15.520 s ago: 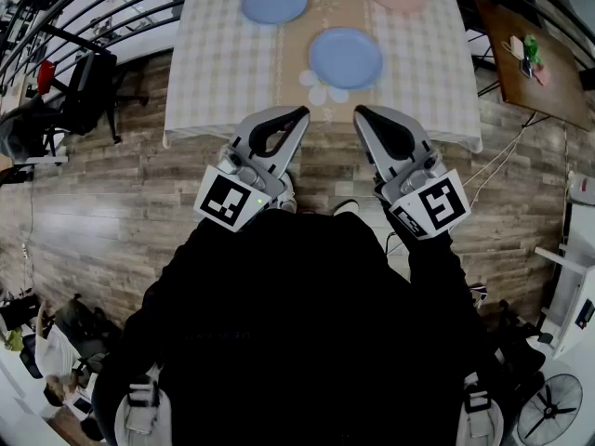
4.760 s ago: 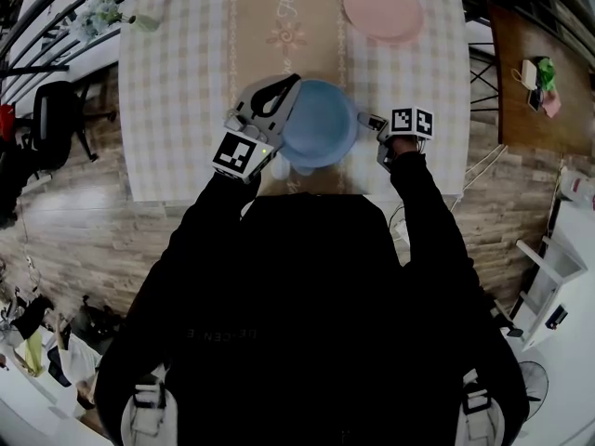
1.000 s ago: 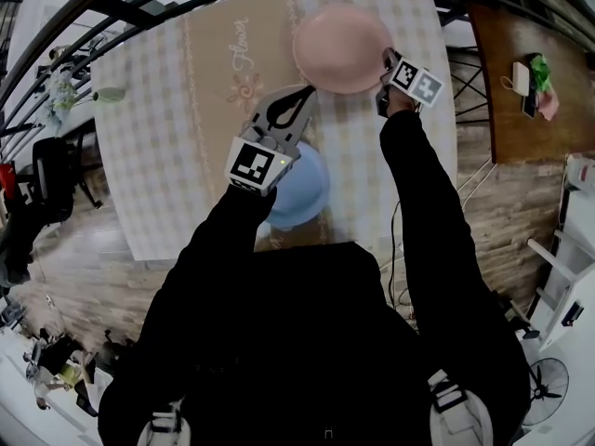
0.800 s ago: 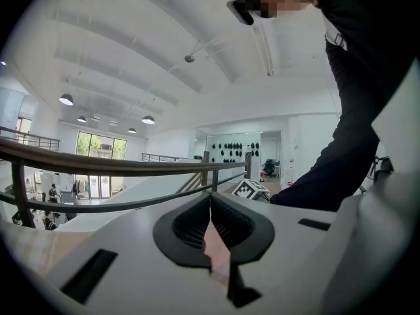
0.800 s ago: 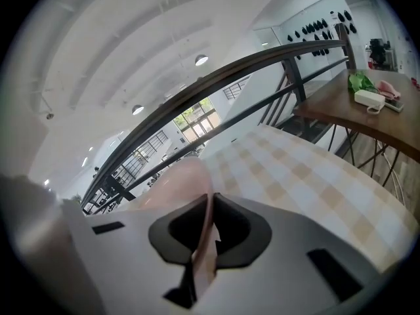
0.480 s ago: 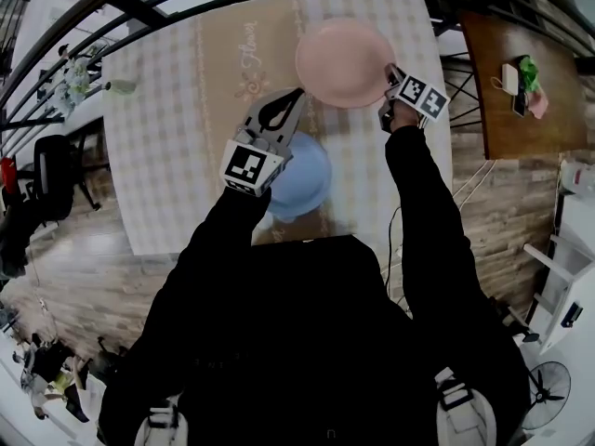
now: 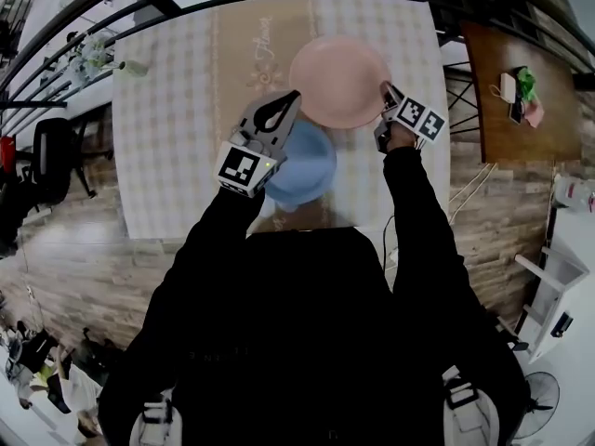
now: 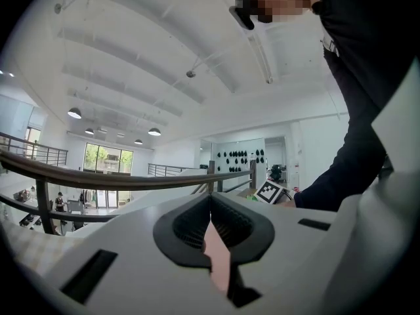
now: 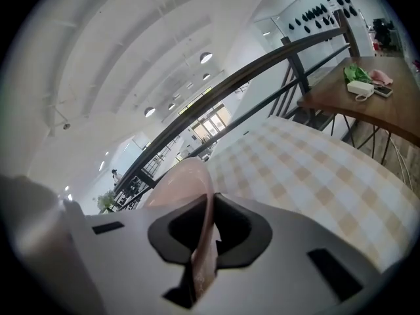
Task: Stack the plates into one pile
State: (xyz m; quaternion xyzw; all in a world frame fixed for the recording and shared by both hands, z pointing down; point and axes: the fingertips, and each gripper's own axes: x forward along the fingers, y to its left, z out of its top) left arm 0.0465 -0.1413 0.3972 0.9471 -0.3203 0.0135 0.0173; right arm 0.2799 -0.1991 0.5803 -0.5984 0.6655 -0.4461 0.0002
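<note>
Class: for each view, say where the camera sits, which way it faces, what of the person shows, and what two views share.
Head view: on the person's head, facing steeply down at the table; sleeves, left gripper and right gripper show, holding the pink plate.
Left gripper view: on that gripper, facing level towards a railing; a sleeve shows at right.
Right gripper view: on that gripper, facing across the table; no body shows.
Shared: both gripper views show the pink plate's rim clamped in their jaws.
</note>
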